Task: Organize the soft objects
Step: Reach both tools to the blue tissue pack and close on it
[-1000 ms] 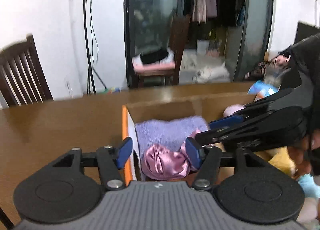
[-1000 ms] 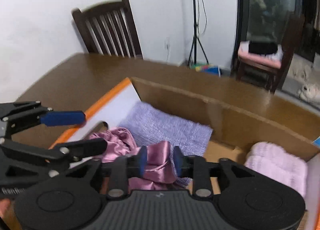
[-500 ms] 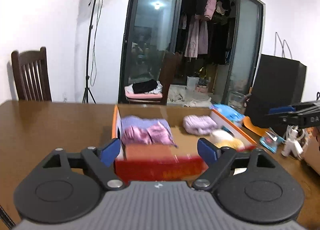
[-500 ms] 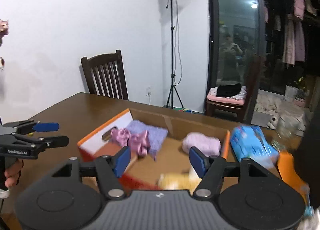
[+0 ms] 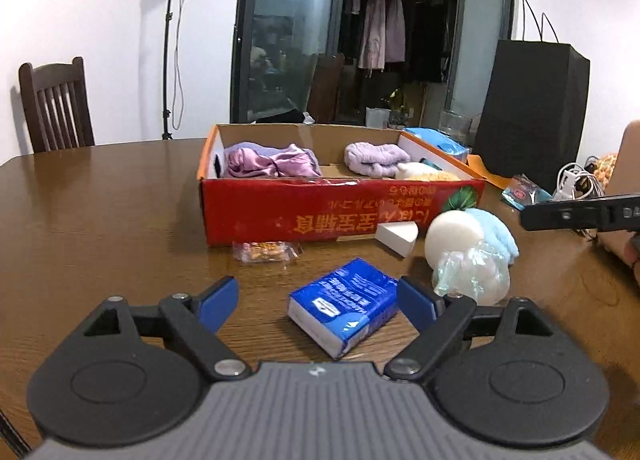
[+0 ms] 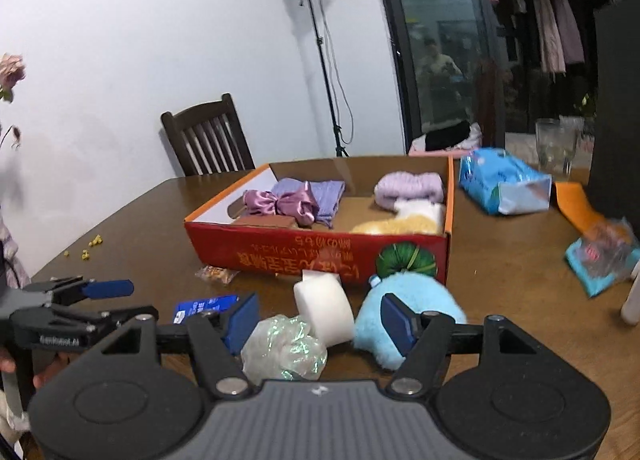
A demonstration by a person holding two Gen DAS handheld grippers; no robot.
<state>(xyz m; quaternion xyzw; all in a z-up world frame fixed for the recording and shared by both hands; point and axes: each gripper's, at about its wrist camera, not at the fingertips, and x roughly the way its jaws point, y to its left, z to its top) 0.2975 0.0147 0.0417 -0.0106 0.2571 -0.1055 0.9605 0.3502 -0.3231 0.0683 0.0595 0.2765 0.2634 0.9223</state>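
Both grippers have pulled back from the box since a second ago, when they were down among the fabrics inside it; now they hang over the near side of the table with nothing held.

From the left wrist view, my left gripper (image 5: 318, 300) is spread wide and empty, with the blue tissue pack (image 5: 344, 310) lying flat on the table between its fingers. The red box (image 5: 340, 212) sits toward the middle of the table, already holding the pink satin cloth (image 5: 268, 164) at its left end and a lilac towel (image 5: 376, 158) at its right. My worry here: the tissue pack lies at an angle to the fingers, so closing now could catch a corner and spin it away (or nudge it into the crinkly plastic bag (image 5: 472, 272) just beside it).

From the right wrist view, my right gripper (image 6: 320, 320) is likewise released and empty. Ahead of it, near the table's front edge, sit the plastic bag (image 6: 284, 352), a white foam roll (image 6: 324, 308) and a blue plush toy (image 6: 404, 316), all touching. They are so crowded that a pinch on one may drag a neighbour along, and the plush could squash and slip free. Both grippers are near each other, so a collision is possible if I reach with both.
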